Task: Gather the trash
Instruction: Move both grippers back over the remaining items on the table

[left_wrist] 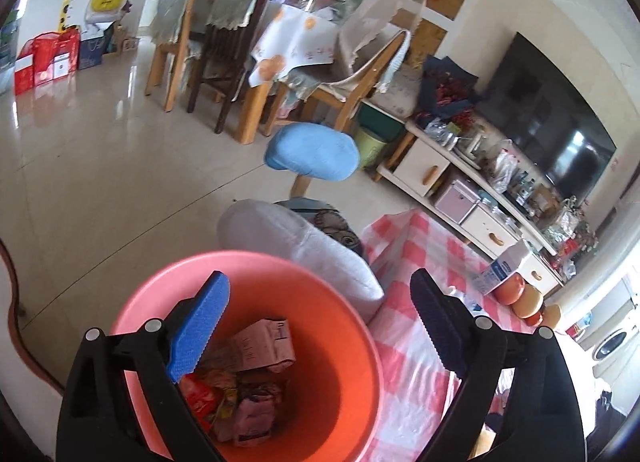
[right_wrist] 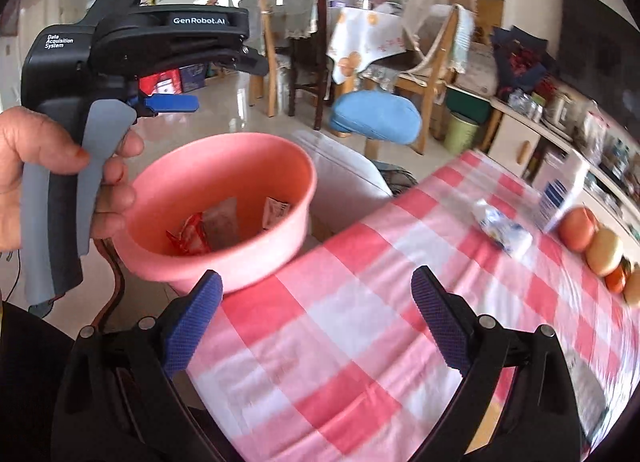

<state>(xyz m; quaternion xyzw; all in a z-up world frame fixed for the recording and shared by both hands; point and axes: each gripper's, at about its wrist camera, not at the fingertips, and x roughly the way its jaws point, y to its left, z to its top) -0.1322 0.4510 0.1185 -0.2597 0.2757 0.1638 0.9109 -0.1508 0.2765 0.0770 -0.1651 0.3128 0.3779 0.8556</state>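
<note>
Trash gathering at a checked bench (right_wrist: 360, 342).
Pink bin (left_wrist: 340, 342) off the bench edge, wrappers (left_wrist: 248, 374) inside; crumpled white-blue wrapper (right_wrist: 502, 229) still on the cloth; left gripper (left_wrist: 320, 326) over the bin, jaws spread, empty; right gripper (right_wrist: 316, 322) likewise spread.

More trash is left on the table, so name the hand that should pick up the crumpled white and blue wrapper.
Right. The right gripper is open over the checked tablecloth, facing the crumpled white and blue wrapper. The left gripper hangs open above the pink plastic bin, off the table's edge.
</note>
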